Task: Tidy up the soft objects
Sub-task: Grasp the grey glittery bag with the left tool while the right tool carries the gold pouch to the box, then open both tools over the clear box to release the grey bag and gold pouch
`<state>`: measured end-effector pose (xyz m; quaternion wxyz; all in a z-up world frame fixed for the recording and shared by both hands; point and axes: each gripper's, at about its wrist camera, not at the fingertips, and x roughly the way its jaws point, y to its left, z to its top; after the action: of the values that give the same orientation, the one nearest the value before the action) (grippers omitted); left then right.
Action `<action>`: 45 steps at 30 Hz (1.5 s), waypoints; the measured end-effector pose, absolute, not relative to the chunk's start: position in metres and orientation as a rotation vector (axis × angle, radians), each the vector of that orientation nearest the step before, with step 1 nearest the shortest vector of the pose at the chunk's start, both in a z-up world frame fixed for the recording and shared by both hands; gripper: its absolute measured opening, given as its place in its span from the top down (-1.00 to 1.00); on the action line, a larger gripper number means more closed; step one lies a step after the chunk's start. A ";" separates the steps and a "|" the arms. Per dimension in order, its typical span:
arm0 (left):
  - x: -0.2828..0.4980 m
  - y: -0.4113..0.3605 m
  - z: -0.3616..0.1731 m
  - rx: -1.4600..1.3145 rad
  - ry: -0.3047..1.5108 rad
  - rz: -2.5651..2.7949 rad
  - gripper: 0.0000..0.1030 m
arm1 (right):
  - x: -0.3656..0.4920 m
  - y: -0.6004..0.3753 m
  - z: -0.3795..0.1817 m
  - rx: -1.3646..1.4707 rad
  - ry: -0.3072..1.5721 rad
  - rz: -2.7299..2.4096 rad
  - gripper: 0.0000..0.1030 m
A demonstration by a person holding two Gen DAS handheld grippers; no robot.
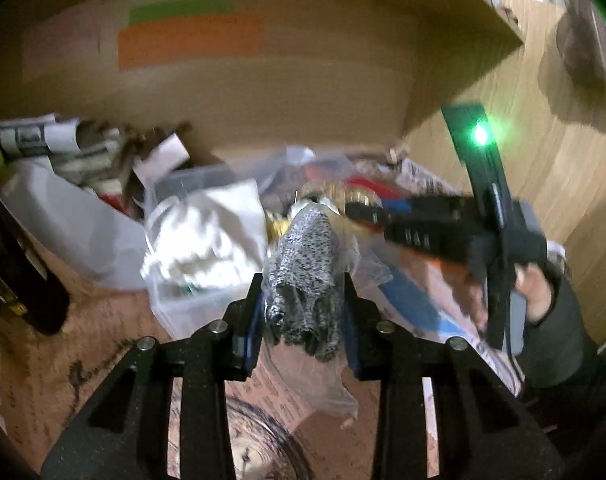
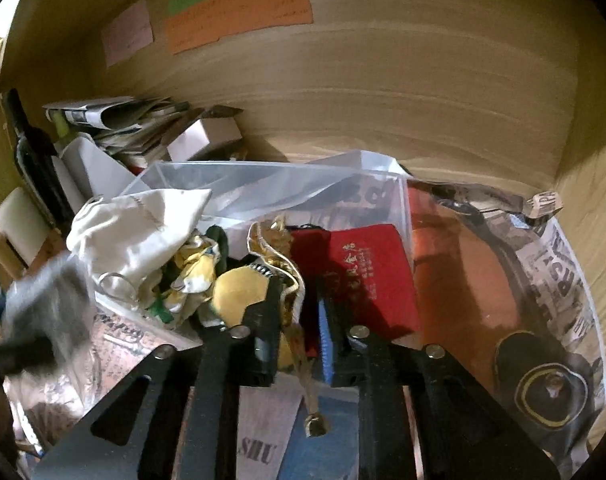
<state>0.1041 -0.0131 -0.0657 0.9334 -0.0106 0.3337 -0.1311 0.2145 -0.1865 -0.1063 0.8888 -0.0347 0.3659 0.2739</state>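
Observation:
My left gripper (image 1: 303,292) is shut on a grey speckled knit item in a clear plastic wrap (image 1: 303,264), held above the clutter; it shows blurred at the left of the right wrist view (image 2: 43,304). My right gripper (image 2: 301,304) is shut on a gold pouch with gold cord (image 2: 291,312), next to a red pouch (image 2: 363,276), at the clear plastic bin (image 2: 263,188). The right gripper appears in the left wrist view (image 1: 367,206). A white cloth bag (image 2: 139,224) lies in the bin, also visible in the left wrist view (image 1: 215,224).
A wooden shelf back wall (image 2: 383,80) carries orange, green and pink notes. Folded papers and a box (image 2: 151,128) are stacked at back left beside a dark bottle (image 2: 35,156). Newspaper (image 2: 555,280) lines the shelf floor. A yellow and green crumpled item (image 2: 191,280) lies in the bin.

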 end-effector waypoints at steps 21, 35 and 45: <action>0.202 -0.022 -0.093 0.063 0.754 -0.139 0.30 | 0.188 -0.207 -0.084 -0.042 0.665 0.579 -0.10; 0.172 -0.008 -0.064 0.012 0.663 -0.122 -0.21 | 0.175 -0.210 -0.066 -0.044 0.598 0.575 -0.10; 0.105 0.001 -0.008 0.007 0.426 -0.089 -0.50 | 0.133 -0.208 -0.022 -0.055 0.423 0.572 -0.48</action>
<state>0.1052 0.0006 -0.0081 0.9764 0.0036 0.2112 -0.0443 0.1329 -0.2076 -0.0222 0.9369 -0.0267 0.2072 0.2802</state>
